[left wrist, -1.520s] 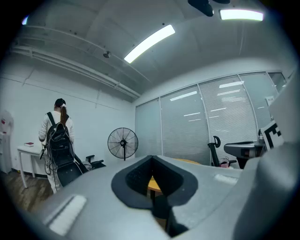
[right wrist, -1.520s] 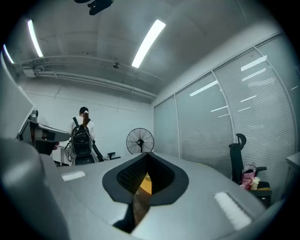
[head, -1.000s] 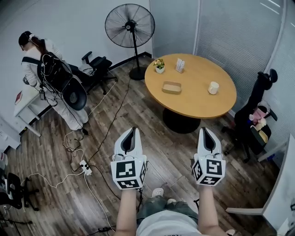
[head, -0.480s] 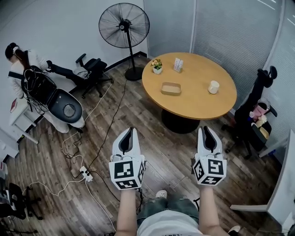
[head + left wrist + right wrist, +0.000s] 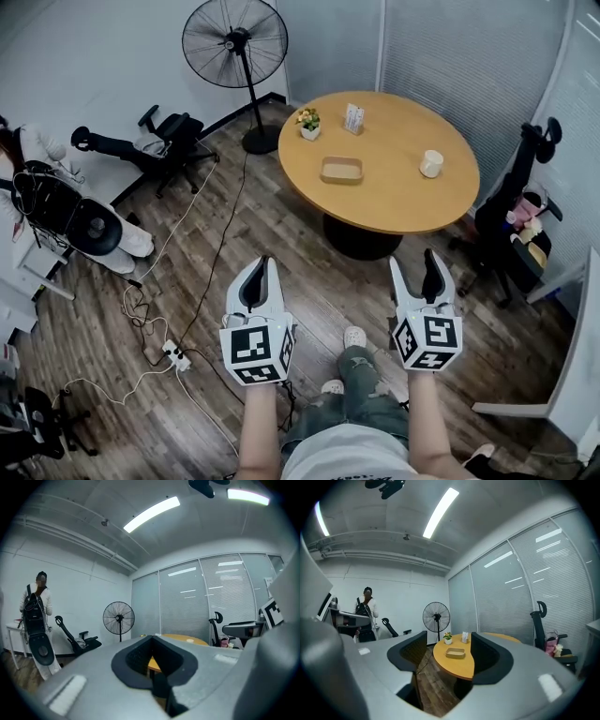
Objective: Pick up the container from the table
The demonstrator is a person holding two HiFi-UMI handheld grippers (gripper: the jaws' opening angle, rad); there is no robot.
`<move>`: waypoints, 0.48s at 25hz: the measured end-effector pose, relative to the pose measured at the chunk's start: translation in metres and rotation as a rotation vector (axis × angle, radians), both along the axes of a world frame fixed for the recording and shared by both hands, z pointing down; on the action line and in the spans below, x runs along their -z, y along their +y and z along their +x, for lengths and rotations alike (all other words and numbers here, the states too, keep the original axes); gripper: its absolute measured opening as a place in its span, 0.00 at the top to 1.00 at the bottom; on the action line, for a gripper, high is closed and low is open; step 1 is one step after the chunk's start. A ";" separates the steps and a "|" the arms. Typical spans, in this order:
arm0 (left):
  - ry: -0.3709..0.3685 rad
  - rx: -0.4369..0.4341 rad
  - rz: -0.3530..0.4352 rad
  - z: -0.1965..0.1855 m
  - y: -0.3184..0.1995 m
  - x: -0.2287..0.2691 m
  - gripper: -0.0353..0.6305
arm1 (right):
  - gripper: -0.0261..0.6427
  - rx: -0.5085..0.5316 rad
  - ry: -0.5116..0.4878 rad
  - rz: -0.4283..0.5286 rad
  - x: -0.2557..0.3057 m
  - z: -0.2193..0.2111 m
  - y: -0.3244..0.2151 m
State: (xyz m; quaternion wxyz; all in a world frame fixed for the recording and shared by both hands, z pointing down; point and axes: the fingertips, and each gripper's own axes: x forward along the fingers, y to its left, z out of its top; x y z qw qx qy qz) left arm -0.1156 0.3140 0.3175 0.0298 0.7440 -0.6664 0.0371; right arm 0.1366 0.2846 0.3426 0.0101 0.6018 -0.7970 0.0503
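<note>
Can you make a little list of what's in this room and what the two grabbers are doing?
Ahead: round wooden table
To pick up: shallow tan container on the table, untouched
Also on it: white cup, small flower pot
Left gripper: fingers together, empty
Right gripper: fingers apart, empty
Nearby: standing fan

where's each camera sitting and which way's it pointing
Head view: on the person's head, looking steeply down at table and container; forearms, left hand-held gripper, right hand-held gripper show.
Left gripper view: on that gripper, facing the fan; shut jaws show.
Right gripper view: on that gripper, facing the container; open jaws show.
Shared: fan and table, all three.
</note>
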 end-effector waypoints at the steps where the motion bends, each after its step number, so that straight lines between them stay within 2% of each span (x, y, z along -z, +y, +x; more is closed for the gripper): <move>1: 0.000 0.001 -0.003 -0.002 -0.005 -0.001 0.94 | 0.50 0.002 0.001 -0.003 -0.001 -0.001 -0.005; 12: 0.005 0.036 -0.025 -0.006 -0.080 -0.016 0.94 | 0.49 0.025 0.007 -0.022 -0.017 -0.001 -0.087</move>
